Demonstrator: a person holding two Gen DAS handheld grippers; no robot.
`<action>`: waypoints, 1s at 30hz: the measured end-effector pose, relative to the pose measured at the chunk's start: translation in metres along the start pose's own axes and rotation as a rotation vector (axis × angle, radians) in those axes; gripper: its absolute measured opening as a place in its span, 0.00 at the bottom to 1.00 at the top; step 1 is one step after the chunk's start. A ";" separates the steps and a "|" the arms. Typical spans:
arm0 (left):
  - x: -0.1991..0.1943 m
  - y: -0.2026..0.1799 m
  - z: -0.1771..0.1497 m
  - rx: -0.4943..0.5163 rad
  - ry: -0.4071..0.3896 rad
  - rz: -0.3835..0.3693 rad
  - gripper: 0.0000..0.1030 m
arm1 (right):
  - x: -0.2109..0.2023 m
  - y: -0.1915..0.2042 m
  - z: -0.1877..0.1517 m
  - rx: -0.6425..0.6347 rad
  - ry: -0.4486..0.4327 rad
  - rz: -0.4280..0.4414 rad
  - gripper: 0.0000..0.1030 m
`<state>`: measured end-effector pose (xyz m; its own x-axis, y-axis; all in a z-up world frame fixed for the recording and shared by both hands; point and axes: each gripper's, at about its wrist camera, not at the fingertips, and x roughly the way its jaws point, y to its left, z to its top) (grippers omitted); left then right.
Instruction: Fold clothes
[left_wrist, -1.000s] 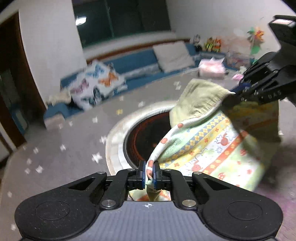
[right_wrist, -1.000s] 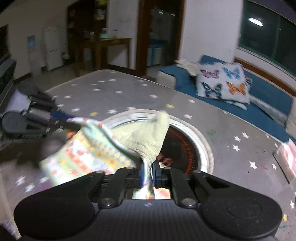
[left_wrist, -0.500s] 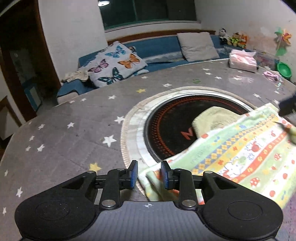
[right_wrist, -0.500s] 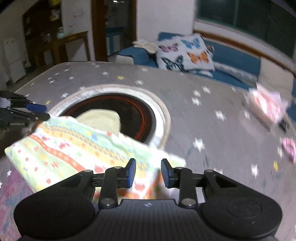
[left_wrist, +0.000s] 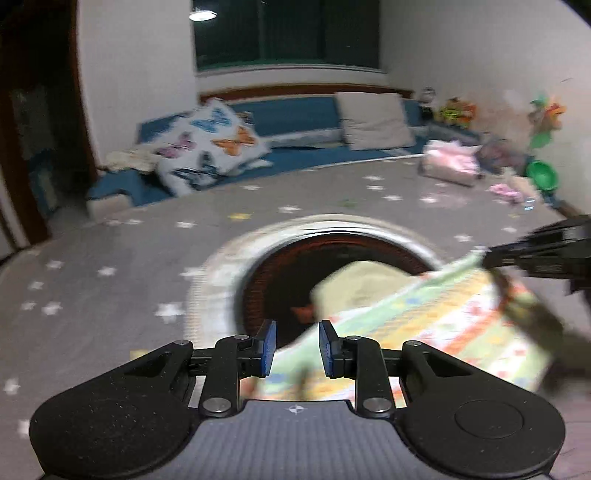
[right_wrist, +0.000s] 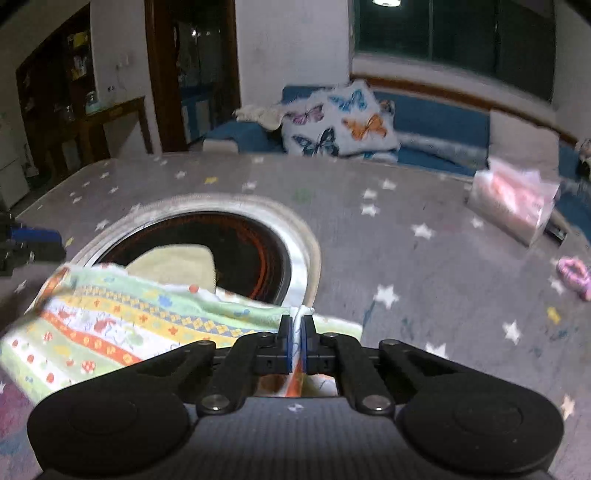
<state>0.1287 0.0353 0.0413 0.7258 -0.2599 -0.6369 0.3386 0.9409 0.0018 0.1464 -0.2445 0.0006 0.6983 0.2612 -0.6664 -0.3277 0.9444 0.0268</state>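
On the star-print table (right_wrist: 424, 258), the patterned garment (right_wrist: 122, 325) lies partly over the round black inset (right_wrist: 255, 254). Right gripper (right_wrist: 296, 341) pinches its edge; left gripper (left_wrist: 296, 349) fingers spread, cloth between them, ungripped. No legible writing, frames blurred.

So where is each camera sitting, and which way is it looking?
Left wrist: sits on the left gripper, jaws open, looking across the starry table to the blue sofa; the right gripper shows at its right edge.
Right wrist: sits on the right gripper, shut on the patterned cloth, facing the same sofa and a doorway.
Both see the cloth, the round black burner and the butterfly pillow.
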 end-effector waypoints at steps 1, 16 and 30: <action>0.005 -0.007 0.002 0.001 0.010 -0.030 0.26 | 0.003 0.000 0.000 0.004 0.004 -0.008 0.04; 0.062 -0.041 0.008 0.003 0.096 -0.112 0.26 | 0.017 0.031 0.007 -0.014 0.017 0.152 0.12; 0.015 -0.047 -0.003 0.022 0.016 -0.087 0.26 | -0.004 0.053 0.007 -0.050 -0.011 0.189 0.16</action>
<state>0.1213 -0.0123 0.0293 0.6832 -0.3372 -0.6477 0.4135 0.9097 -0.0375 0.1305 -0.1941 0.0103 0.6279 0.4358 -0.6449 -0.4848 0.8672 0.1140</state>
